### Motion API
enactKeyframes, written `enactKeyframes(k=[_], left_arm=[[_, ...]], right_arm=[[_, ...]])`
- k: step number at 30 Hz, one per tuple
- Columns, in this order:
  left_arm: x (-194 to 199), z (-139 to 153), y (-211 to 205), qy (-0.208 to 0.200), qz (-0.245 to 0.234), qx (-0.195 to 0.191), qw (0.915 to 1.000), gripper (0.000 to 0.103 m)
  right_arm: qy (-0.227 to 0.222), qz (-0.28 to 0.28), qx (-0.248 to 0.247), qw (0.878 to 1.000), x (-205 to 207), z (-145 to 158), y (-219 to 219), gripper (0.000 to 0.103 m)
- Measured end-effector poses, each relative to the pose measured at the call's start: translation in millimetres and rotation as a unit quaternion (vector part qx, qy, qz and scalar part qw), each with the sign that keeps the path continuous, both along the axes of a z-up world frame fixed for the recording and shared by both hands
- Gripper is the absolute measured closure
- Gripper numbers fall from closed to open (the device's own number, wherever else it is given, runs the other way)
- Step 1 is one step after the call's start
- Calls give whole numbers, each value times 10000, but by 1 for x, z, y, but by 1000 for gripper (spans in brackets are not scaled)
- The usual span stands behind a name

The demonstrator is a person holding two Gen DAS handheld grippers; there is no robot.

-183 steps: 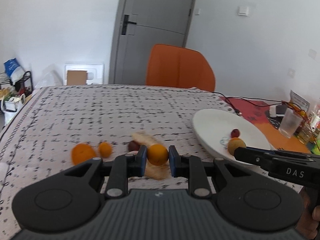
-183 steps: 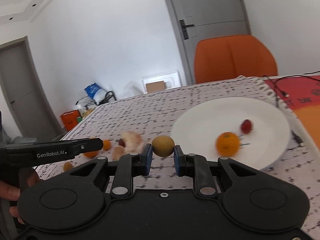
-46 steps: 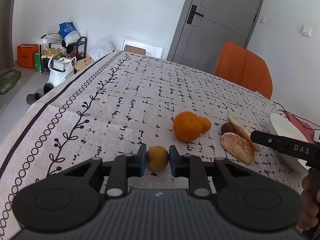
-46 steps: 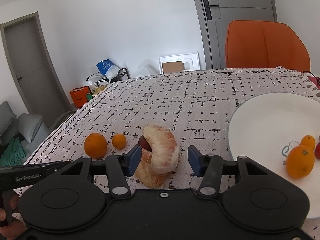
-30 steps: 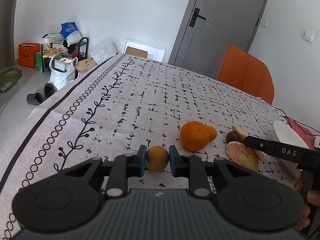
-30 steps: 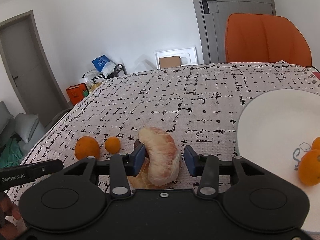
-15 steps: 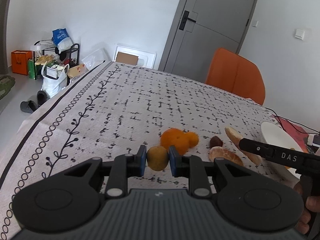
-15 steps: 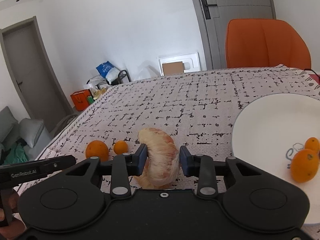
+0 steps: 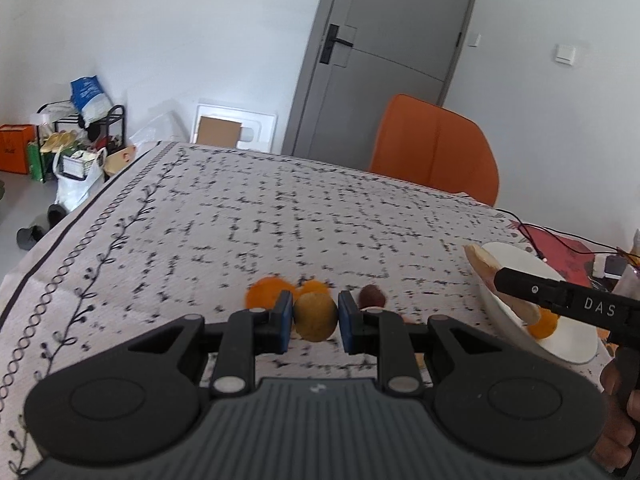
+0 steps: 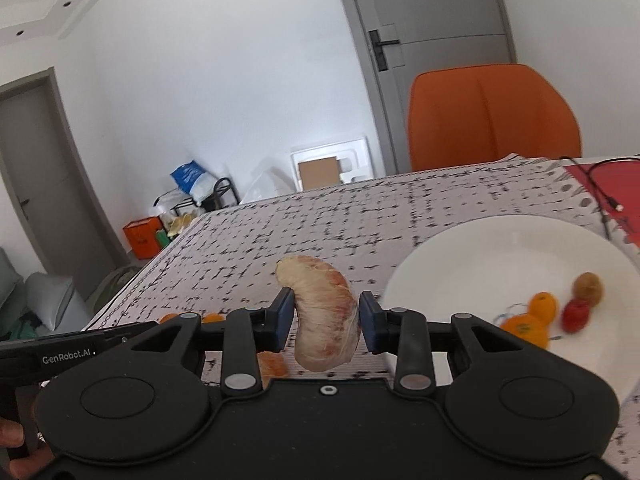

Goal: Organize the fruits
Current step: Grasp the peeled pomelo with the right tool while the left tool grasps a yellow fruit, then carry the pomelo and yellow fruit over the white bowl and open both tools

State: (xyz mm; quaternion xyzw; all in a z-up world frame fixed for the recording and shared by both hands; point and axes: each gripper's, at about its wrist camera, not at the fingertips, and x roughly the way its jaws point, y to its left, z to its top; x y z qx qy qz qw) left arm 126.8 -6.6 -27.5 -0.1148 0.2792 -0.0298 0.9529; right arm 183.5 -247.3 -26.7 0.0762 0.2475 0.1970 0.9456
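Note:
My left gripper [image 9: 315,318] is shut on a small yellow-brown round fruit [image 9: 315,317] and holds it above the patterned tablecloth [image 9: 280,216]. Behind it lie an orange [image 9: 264,294], a smaller orange [image 9: 315,287] and a dark brown fruit [image 9: 371,296]. My right gripper [image 10: 325,320] is shut on a peeled pomelo wedge [image 10: 325,312], lifted off the cloth just left of the white plate [image 10: 480,256]. The plate holds two oranges [image 10: 532,318], a red fruit [image 10: 576,314] and a brown fruit [image 10: 587,286]. Another peeled wedge [image 10: 272,364] lies on the cloth below.
An orange chair [image 9: 434,152] stands at the table's far side. A red mat with cables [image 9: 560,244] lies beyond the plate at the right edge. The table's left edge [image 9: 60,248] drops to the floor, where bags and a rack stand.
My right gripper has lifted the pomelo wedge off the cloth and carried it right, towards the plate. My left gripper has moved right with the small fruit.

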Motion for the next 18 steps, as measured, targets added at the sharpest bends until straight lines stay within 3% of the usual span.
enactKeyframes(k=[18], left_arm=[[21,5,-58,-87,-659,104,9977,80]], right_arm=[[-41,-879,50,9961,-16,-2,-72,70]])
